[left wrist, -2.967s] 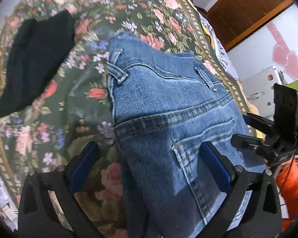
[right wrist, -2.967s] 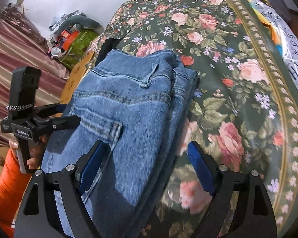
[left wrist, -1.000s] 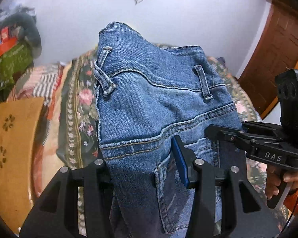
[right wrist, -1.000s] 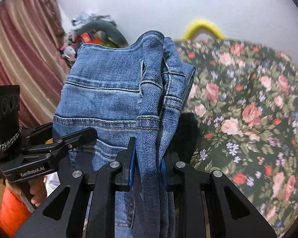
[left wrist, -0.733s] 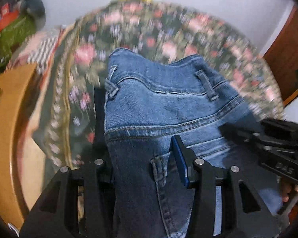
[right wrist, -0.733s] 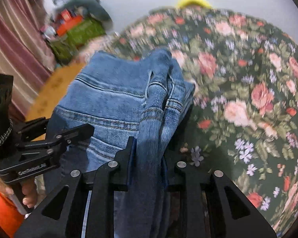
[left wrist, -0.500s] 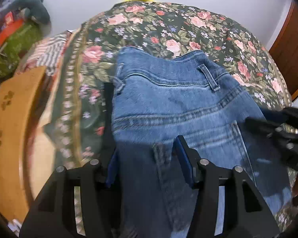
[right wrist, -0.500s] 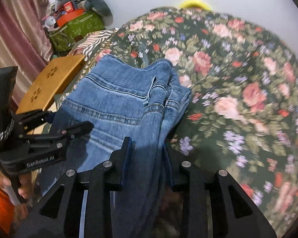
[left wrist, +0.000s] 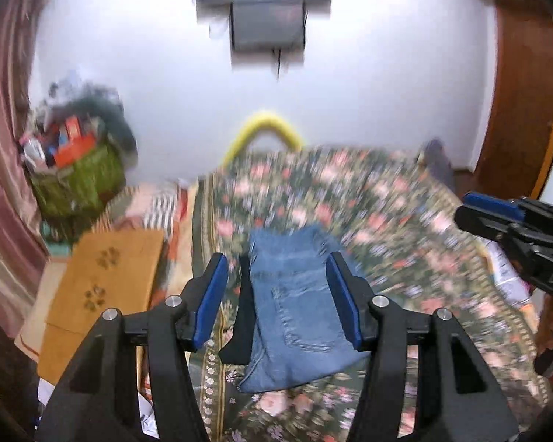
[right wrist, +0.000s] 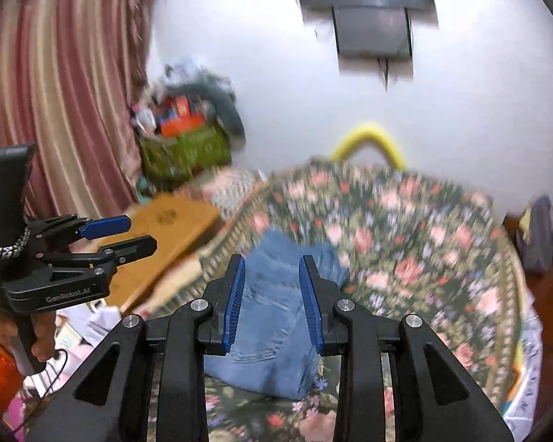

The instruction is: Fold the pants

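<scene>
Now the jeans (left wrist: 295, 309) lie folded on the bed (left wrist: 405, 221), below and beyond both sets of jaws, so I judge the fold done and the step in hand to be letting go and backing off cleanly. To do that well I keep both grippers clear of the denim as I draw away, so no pad catches an edge and drags the stack open; the black cloth (left wrist: 241, 324) under the jeans' left edge should stay put too. My left gripper (left wrist: 276, 294) has its jaws about half open, with nothing between the pads; the jeans only show through the gap, well beneath. My right gripper (right wrist: 272, 298) stands narrower, jaws parted and empty as well, the jeans again seen through the gap rather than touched. The pictures are blurred, so fine creases are beyond telling.
</scene>
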